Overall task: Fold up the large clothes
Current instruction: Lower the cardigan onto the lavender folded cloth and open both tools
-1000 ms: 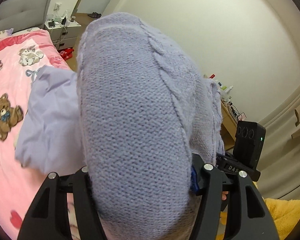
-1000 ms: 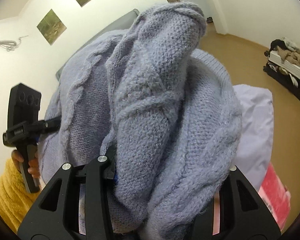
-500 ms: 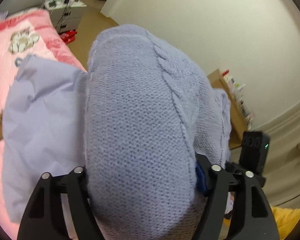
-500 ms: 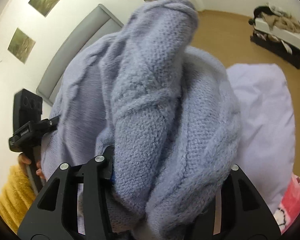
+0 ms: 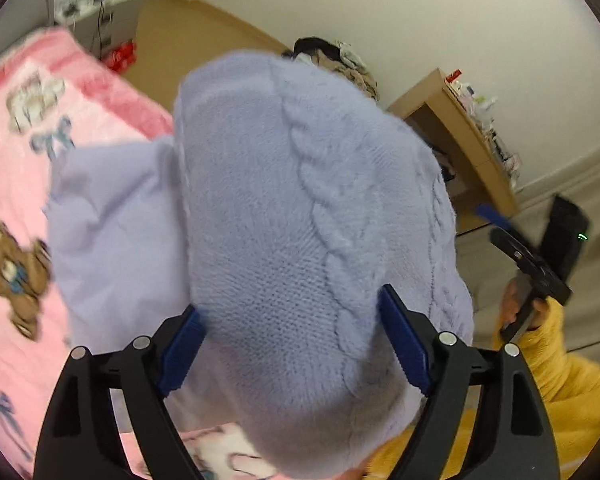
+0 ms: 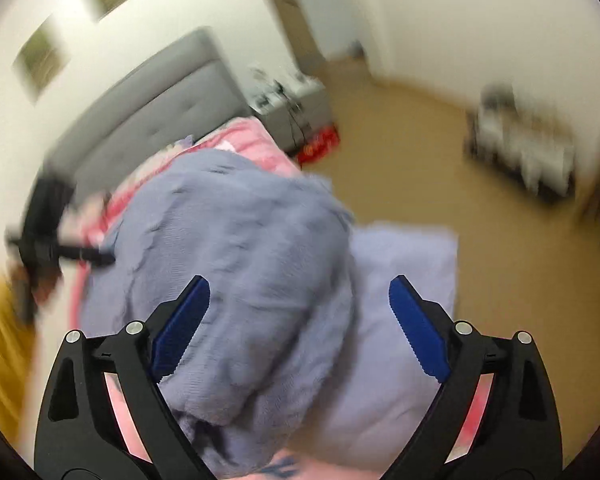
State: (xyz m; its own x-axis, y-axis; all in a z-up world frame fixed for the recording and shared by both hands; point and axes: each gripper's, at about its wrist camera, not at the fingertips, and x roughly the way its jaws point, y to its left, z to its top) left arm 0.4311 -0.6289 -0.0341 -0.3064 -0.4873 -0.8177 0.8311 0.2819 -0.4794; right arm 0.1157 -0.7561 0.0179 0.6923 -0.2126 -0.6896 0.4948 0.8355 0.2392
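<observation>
Sweater (image 5: 300, 232), a lavender cable-knit one, fills the centre of both wrist views, bunched between the blue pads of each tool above the bed's pink bear-print blanket (image 5: 16, 168). In the left wrist view the left tool (image 5: 292, 344) has its fingers spread wide with the knit bulging between them; the pads touch the wool at the sides, but I judge it is draped there more than pinched. In the right wrist view the right tool (image 6: 296, 328) stands clearly apart, its right pad (image 6: 416, 328) bare against a paler lilac garment (image 6: 412, 280) lying beneath at centre right, and the frame is smeared with motion. This looks like the laying-down step of a fold, the sweater being let go onto the bed. The next move calls for drawing both tools clear without dragging the wool, then finding an edge or sleeve to fold flat. No brand, label or writing can be read: the red box (image 5: 118, 54) at upper left and the other tool's casing (image 5: 560, 236) at right are too blurred
</observation>
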